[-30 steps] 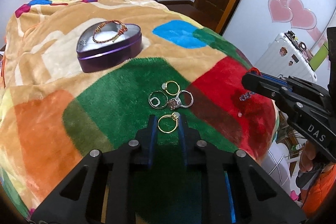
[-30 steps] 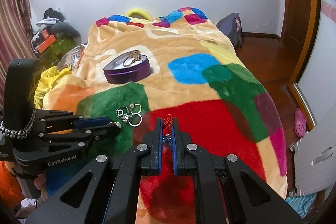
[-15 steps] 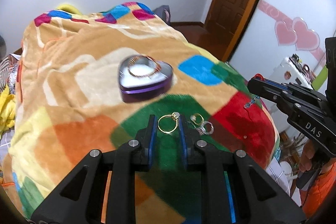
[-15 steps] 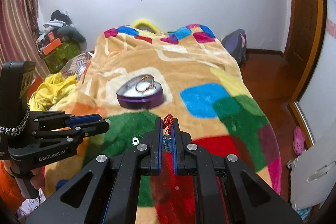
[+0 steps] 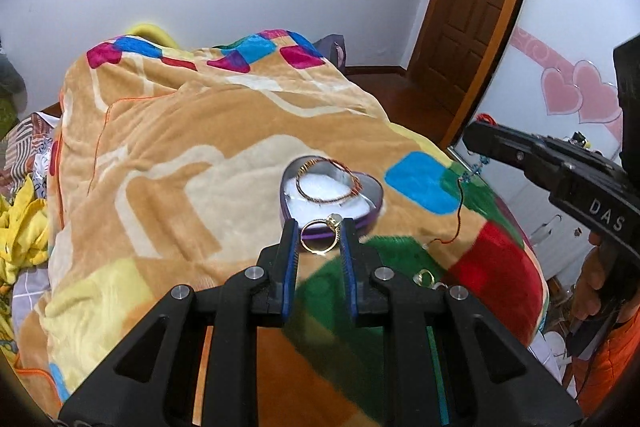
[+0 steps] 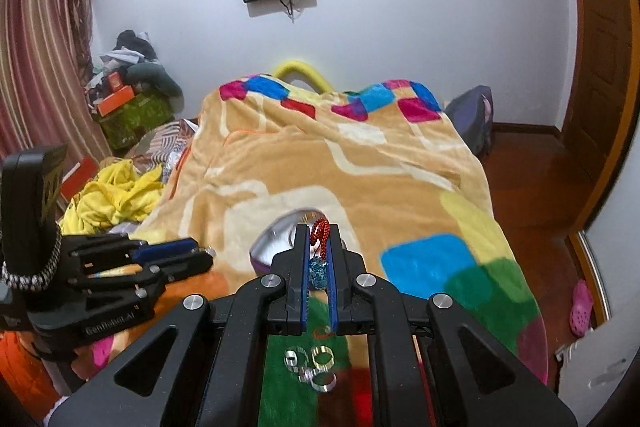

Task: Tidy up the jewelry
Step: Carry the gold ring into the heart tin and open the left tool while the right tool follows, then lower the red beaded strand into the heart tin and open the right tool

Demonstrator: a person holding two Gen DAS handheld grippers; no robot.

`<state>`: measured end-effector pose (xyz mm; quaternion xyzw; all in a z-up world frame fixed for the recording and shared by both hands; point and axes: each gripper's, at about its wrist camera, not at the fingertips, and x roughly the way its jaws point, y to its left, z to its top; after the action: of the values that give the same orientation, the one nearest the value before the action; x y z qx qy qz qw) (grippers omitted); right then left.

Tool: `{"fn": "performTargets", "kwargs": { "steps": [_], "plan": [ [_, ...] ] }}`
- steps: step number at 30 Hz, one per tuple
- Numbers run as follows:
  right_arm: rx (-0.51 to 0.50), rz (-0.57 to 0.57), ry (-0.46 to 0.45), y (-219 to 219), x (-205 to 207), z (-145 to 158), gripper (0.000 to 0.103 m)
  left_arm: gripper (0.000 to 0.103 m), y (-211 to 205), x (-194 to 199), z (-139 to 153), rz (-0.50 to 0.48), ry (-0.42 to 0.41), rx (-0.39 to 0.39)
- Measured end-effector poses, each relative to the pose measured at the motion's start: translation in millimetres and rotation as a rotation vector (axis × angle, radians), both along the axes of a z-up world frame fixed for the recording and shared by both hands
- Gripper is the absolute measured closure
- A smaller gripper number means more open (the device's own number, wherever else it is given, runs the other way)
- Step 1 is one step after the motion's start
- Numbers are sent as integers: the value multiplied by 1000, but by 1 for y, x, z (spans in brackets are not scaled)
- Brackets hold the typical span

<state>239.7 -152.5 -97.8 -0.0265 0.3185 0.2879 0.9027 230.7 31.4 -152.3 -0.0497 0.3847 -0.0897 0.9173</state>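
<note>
While pinching a gold ring (image 5: 319, 235) between its pads, left gripper (image 5: 318, 227) hangs just short of the heart-shaped tin (image 5: 370, 191) holding a bangle (image 5: 326, 183); right gripper (image 6: 318, 239) clamps a red cord charm (image 6: 319, 233). Loose rings (image 6: 314, 367) lie on the blanket (image 5: 168, 155).

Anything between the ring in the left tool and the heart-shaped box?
No. In the left wrist view the gold ring hangs just before the heart box, nothing between.

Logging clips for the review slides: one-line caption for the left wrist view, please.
Left gripper holds a gold ring near the heart tin on the blanket; right gripper holds a red cord.
</note>
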Motion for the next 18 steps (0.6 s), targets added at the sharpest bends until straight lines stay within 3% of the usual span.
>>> {"fn": "performTargets", "kwargs": {
  "steps": [18],
  "plan": [
    [26, 62, 28, 41, 47, -7, 97, 84, 4, 48, -21, -20, 29, -4]
  ]
}}
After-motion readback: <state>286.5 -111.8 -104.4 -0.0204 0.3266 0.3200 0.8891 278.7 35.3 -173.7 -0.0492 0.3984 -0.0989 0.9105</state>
